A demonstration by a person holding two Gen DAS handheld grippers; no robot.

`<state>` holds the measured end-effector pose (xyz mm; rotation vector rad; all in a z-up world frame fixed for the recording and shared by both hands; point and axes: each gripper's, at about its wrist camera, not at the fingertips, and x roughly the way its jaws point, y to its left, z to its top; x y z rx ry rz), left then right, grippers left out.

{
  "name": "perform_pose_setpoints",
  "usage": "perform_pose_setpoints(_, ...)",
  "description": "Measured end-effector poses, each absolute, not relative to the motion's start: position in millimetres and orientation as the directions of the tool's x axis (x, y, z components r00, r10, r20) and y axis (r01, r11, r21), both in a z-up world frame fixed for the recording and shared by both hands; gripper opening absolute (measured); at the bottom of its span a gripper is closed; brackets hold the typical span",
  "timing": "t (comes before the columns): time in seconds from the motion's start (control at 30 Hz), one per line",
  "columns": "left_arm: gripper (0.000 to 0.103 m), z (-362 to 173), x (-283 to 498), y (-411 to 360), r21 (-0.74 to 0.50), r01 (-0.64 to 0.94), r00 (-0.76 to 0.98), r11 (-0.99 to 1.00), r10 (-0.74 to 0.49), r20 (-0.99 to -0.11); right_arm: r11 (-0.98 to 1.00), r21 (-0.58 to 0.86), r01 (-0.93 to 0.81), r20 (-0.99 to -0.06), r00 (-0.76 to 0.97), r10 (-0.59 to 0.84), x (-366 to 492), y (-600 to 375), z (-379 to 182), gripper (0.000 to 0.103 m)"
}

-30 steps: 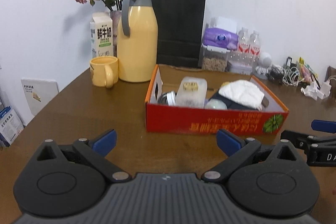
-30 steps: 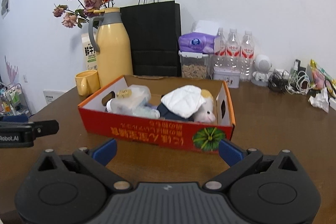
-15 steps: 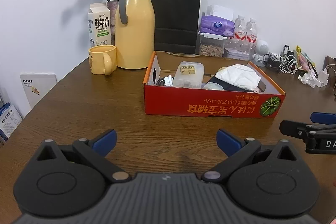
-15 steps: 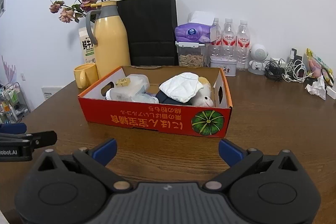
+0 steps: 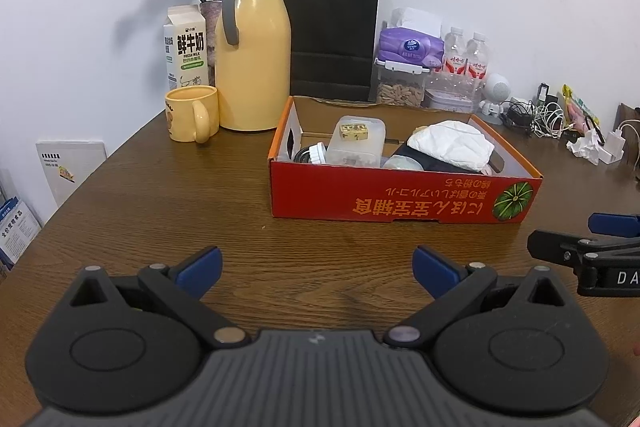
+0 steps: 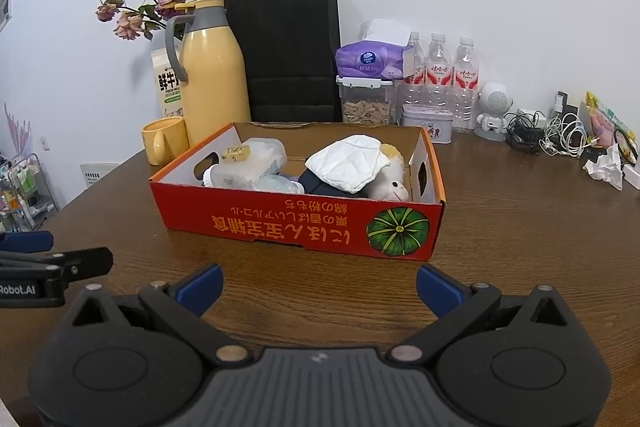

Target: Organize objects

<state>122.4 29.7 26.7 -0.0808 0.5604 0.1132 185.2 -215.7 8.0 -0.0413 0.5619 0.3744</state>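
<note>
Both tongs released, empty: left gripper and right gripper hover over the brown wood-grain table, just in front of the red-orange cardboard box. Inside it: clear plastic tub, white folded cloth, cream plush toy. Best approach, prob.: go in over the front wall, pinch one item w/o tipping the box. Behind the box: yellow thermos jug, black paper bag, white wall.

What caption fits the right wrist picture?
Open right gripper faces a red cardboard box of odds and ends on a brown wooden table.
</note>
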Motion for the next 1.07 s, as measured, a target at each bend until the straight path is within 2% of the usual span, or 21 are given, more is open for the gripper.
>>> perform_pose_setpoints(1.07,0.103,25.5,122.8,30.0,-0.056,-0.127,0.839,0.990,0.077,-0.539,0.932,0.063,-0.357,-0.528,0.780,0.335,185.7,-215.2,7.6,0.103)
